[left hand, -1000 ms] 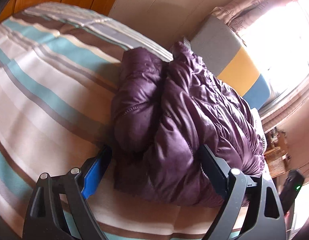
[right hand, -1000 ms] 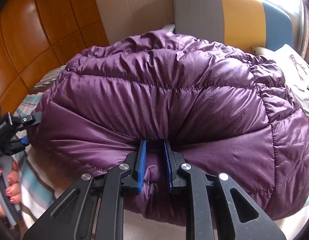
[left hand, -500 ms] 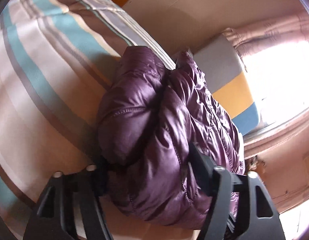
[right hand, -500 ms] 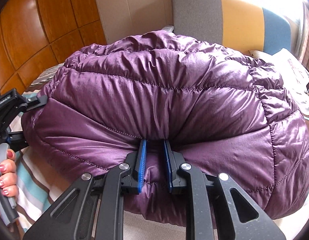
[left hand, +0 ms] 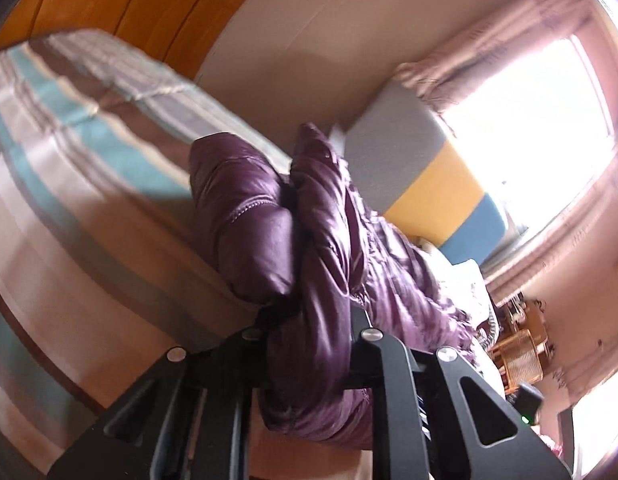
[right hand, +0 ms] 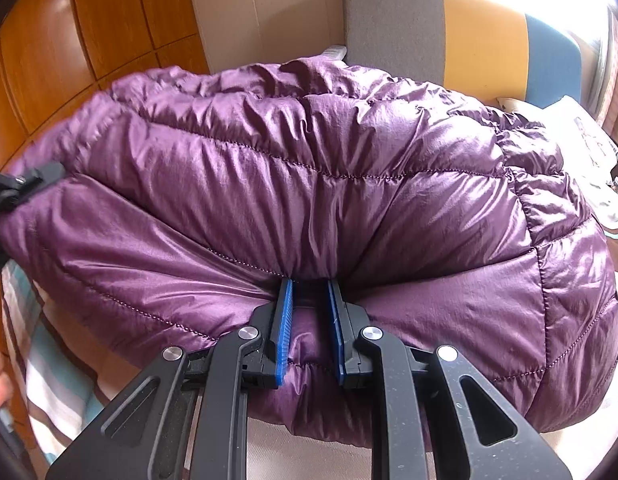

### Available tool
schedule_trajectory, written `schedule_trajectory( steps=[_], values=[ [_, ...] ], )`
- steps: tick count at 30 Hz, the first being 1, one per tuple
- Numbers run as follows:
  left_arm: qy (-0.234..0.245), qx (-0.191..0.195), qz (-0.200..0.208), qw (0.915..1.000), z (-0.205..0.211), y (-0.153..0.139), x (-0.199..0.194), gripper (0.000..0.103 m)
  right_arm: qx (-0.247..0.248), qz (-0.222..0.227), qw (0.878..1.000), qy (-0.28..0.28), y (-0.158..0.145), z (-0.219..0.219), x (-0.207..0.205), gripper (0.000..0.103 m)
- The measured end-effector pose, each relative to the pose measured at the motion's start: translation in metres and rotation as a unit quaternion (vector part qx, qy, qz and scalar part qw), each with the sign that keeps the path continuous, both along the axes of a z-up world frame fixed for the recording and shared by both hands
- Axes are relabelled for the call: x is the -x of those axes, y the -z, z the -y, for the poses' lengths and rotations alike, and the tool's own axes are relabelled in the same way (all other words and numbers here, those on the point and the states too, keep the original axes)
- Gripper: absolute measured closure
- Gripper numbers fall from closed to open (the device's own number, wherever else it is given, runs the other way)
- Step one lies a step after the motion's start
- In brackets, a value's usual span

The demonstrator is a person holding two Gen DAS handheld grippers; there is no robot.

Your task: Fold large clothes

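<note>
Since the earlier frame, the left gripper [left hand: 309, 344] has been raised and tilted, and its jaws, wide apart then, are closing on a bunched fold of the purple puffer jacket [right hand: 309, 184]; jacket fabric is pinched between them, blue pads hidden. Right gripper [right hand: 309, 332] unchanged: clamped on a pinch of the jacket's near edge, blue pads [right hand: 284, 332] pressed into the fabric. Jacket is seen as glossy, quilted, stitched in horizontal baffles, folded into a puffy bundle, one end lifted. It is located on the striped bedspread [left hand: 69, 200], toward the bed's edge nearest the grey-yellow-blue cushion [right hand: 469, 36]. Left view is motion-blurred. No brand, label or readable writing can be made out.
</note>
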State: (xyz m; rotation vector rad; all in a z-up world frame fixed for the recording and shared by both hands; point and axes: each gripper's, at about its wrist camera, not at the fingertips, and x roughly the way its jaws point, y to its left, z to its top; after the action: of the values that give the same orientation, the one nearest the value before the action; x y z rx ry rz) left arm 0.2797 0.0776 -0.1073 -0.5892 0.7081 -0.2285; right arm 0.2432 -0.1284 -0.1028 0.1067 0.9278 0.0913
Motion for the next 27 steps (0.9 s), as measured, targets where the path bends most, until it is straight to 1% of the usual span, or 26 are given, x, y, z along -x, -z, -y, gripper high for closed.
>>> schedule_trajectory(
  steps=[4, 9, 11, 15, 18, 21, 24, 27],
  values=[
    [0.020, -0.008, 0.025, 0.9995, -0.003, -0.020, 0.024, 0.090, -0.013, -0.012, 1.000, -0.002, -0.001, 0.001, 0.003, 0.086],
    [0.033, -0.009, 0.033, 0.9988, -0.013, -0.033, 0.056, 0.090, -0.020, -0.032, 0.999, -0.014, -0.005, -0.005, 0.019, 0.086],
    [0.039, -0.013, 0.038, 0.9984, -0.017, -0.035, 0.073, 0.090, -0.026, -0.040, 0.999, -0.019, -0.006, -0.008, 0.026, 0.086],
    [0.051, -0.038, 0.054, 0.9965, -0.024, -0.048, 0.104, 0.090, -0.032, -0.052, 0.998, -0.030, -0.010, -0.021, 0.043, 0.086],
    [0.053, -0.047, 0.068, 0.9952, -0.029, -0.061, 0.119, 0.090, -0.043, -0.061, 0.997, -0.037, -0.013, -0.036, 0.056, 0.086],
    [0.057, -0.069, 0.095, 0.9915, -0.024, -0.081, 0.130, 0.090, -0.056, -0.063, 0.995, -0.047, -0.014, -0.050, 0.070, 0.086],
    [0.072, -0.090, 0.116, 0.9866, -0.006, -0.091, 0.135, 0.090, -0.066, -0.046, 0.996, -0.039, -0.012, -0.053, 0.075, 0.086],
    [0.087, -0.113, 0.136, 0.9804, 0.013, -0.098, 0.139, 0.090, -0.111, -0.033, 0.993, -0.024, -0.010, -0.037, 0.078, 0.085]
  ],
)
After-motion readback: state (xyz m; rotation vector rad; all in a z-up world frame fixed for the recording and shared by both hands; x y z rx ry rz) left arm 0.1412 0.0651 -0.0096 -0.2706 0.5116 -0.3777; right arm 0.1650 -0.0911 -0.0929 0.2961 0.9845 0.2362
